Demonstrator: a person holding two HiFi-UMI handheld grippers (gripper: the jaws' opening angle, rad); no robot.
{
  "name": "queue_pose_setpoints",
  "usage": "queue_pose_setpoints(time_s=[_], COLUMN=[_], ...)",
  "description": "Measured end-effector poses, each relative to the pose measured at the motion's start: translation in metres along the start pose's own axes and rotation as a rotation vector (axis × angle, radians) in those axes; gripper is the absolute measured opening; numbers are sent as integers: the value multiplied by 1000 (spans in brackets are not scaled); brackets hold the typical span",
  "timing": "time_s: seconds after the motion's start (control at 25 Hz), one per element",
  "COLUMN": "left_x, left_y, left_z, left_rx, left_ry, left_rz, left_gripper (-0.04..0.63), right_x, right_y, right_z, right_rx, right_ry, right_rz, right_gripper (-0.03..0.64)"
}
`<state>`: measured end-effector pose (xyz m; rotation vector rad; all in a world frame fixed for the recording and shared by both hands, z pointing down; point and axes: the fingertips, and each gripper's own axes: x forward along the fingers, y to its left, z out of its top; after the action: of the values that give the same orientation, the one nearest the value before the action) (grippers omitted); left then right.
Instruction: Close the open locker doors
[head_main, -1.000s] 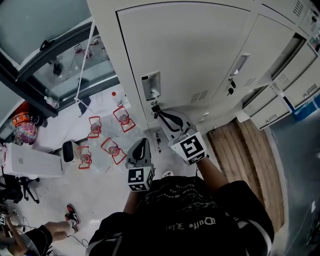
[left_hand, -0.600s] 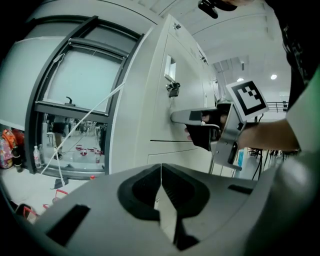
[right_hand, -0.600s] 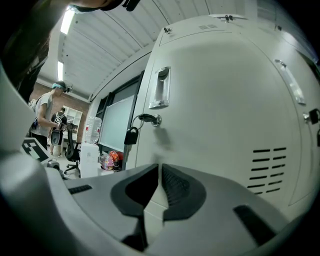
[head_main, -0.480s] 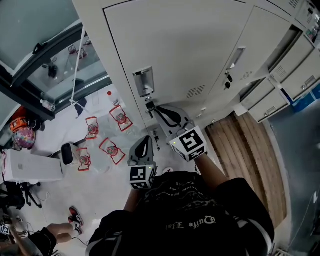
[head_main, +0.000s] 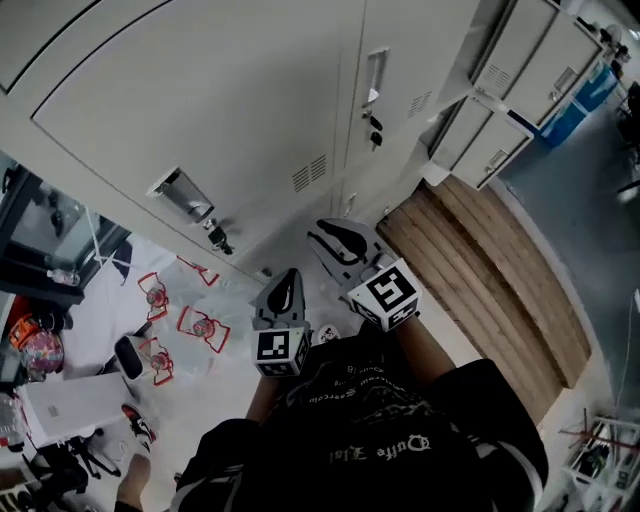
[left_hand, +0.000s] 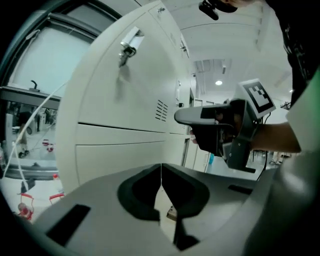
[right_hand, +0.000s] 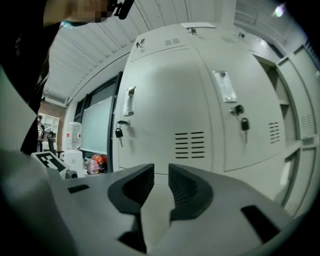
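Right gripper (head_main: 325, 238), jaws just now opening to a narrow gap with nothing in it, faces shut lockers (head_main: 200, 110); open locker doors (head_main: 520, 45) stand upright well off to its right, nearer it than the closed, empty left gripper (head_main: 283, 290).

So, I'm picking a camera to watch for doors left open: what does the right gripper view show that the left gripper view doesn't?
Only the right gripper view: open compartments at its right edge, and the right tool, whose jaws have just been opening and stand apart with nothing between them. Only the left gripper view: the left tool, jaws together, the right tool's marker cube, and a window at left. Both: closed locker doors with vent slots.
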<state>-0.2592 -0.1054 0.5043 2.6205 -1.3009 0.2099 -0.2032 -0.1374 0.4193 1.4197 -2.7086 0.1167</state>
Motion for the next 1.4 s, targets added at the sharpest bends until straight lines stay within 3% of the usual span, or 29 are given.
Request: queue_pose_setpoints(time_s=[0.2,0.56,1.04,1.4], left_x=[36,126,256,307], left_y=[-42,-115,-213,-252], left_z=[-6,9,45,45], left_rx=[14,37,24,5], left_ry=[23,23,21,24], left_rz=[-116,-199,-202,-113], left_gripper=[9,9,8,9], right_x=[-57,-169,-273,-334], right_y=[-75,-251,-460,-596], right_z=[-19,-33,-57,-78], right_rx=[55,97,78,46], right_ry=[16,31,126,223], right_rz=[-196,-496,-656,-734], right_gripper=[84,98,118,144])
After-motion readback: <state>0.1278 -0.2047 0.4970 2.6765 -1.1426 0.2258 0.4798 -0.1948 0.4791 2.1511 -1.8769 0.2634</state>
